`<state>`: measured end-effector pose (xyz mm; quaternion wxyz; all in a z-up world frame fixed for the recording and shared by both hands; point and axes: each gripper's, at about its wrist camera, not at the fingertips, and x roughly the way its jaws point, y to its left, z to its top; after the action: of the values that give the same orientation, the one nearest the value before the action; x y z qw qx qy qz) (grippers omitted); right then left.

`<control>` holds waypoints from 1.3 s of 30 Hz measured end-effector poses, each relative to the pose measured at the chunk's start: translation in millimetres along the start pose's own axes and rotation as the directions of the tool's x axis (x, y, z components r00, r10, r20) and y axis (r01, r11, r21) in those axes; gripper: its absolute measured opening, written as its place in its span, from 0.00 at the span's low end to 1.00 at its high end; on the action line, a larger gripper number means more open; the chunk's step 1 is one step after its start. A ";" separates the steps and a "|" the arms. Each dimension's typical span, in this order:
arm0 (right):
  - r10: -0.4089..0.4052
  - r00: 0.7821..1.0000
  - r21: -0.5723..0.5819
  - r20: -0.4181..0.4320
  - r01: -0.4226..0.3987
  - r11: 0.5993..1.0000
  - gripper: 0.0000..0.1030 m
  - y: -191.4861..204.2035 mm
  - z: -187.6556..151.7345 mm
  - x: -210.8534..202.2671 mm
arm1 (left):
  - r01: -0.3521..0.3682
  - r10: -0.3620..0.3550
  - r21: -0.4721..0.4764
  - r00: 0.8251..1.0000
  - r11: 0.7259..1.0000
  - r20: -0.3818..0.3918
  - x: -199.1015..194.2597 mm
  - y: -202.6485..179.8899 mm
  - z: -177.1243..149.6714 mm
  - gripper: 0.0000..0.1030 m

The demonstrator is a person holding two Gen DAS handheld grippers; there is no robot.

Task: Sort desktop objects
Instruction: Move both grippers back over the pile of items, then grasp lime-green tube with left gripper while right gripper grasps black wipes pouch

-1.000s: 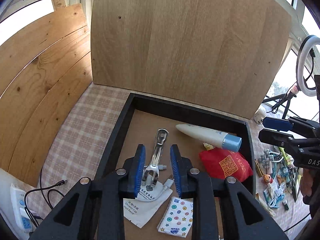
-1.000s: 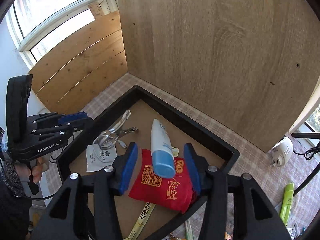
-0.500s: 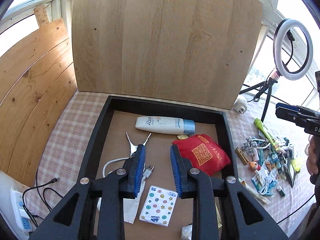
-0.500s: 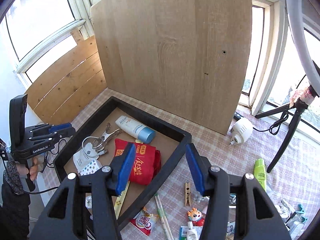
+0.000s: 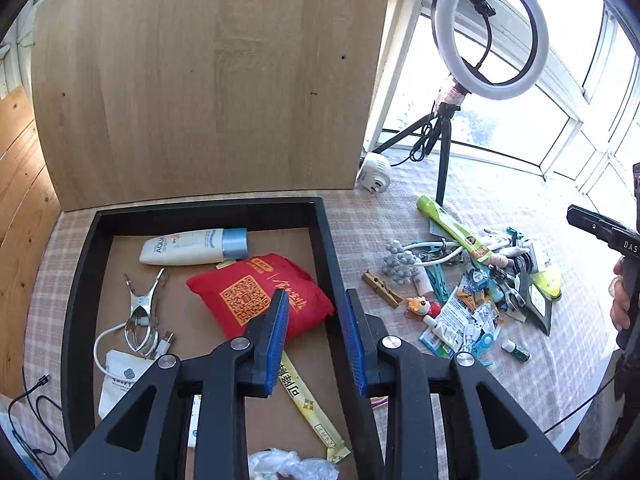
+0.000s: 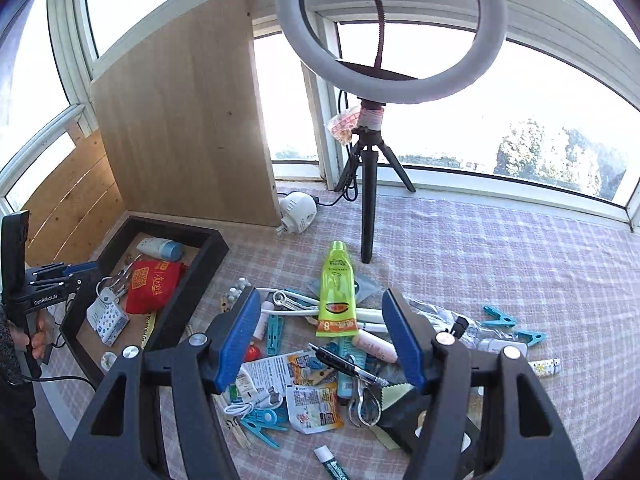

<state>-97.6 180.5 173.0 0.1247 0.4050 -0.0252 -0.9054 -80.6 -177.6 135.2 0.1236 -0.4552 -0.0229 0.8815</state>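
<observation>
- A sunlit window bay holds a worktop [image 6: 500, 248] under a pink checked cloth, with a ring light [image 6: 390, 28] on a tripod at 12 o'clock and a wooden board [image 5: 200, 80] propped behind a black tray [image 5: 328, 240].
- In the tray lie a white lotion tube [image 5: 188, 246], a red pouch [image 5: 260, 296], a metal clip [image 5: 142, 312], a white cable and a yellow sachet [image 5: 304, 396].
- Outside it, at 3 o'clock of the tray, a loose pile [image 5: 468, 292] waits on the cloth: a green glue tube [image 6: 336, 292], a black pen [image 6: 348, 364], blue pegs, packets, a wooden clothespin [image 5: 380, 288].
- The left claw [image 5: 316, 340] is spread and empty, straddling the tray's right wall above the pouch's corner.
- The right claw [image 6: 324, 340] is spread wide, holding nothing, over the pile with the glue tube and pen between its fingers.
- Risk, as I judge it: the pile is tangled, so closing on the glue tube could also catch the pen or drag a packet along; the slim pen may roll out of the pads.
- The left claw could knock the tray wall if lowered as it stands.
- Against half a second back, the right claw has swung away from the tray to the pile; the left view has turned rightward, off the clip and cable.
</observation>
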 end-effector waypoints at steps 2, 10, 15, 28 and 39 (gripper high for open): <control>-0.028 1.000 0.044 -0.011 0.029 0.999 0.60 -26.4 -13.7 -11.6 | 0.026 -0.025 0.028 1.000 0.999 -0.018 10.0 -17.7 4.5 0.26; -0.145 0.989 0.183 -0.036 0.149 0.972 0.60 -114.3 -64.8 -53.9 | 0.123 -0.109 0.174 0.990 0.977 -0.089 37.1 -87.6 5.9 0.32; -0.111 0.985 0.105 -0.134 0.125 0.987 0.60 -123.4 -100.3 -43.8 | 0.159 -0.123 0.276 0.982 0.948 -0.146 50.9 -117.6 -3.0 0.32; -0.073 0.948 -0.134 -0.310 0.032 0.990 0.60 -102.1 -120.4 29.3 | 0.142 -0.032 0.526 0.977 0.838 -0.212 91.7 -156.3 19.5 0.33; -0.004 0.959 -0.041 -0.284 -0.008 0.999 0.60 -120.0 -115.2 36.2 | 0.242 -0.134 0.358 0.944 0.902 -0.301 139.9 -178.5 62.8 0.50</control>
<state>-60.2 294.1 51.8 0.1364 0.5282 0.0113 -0.8380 -173.8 33.3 87.8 0.2990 -0.5322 0.1257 0.7820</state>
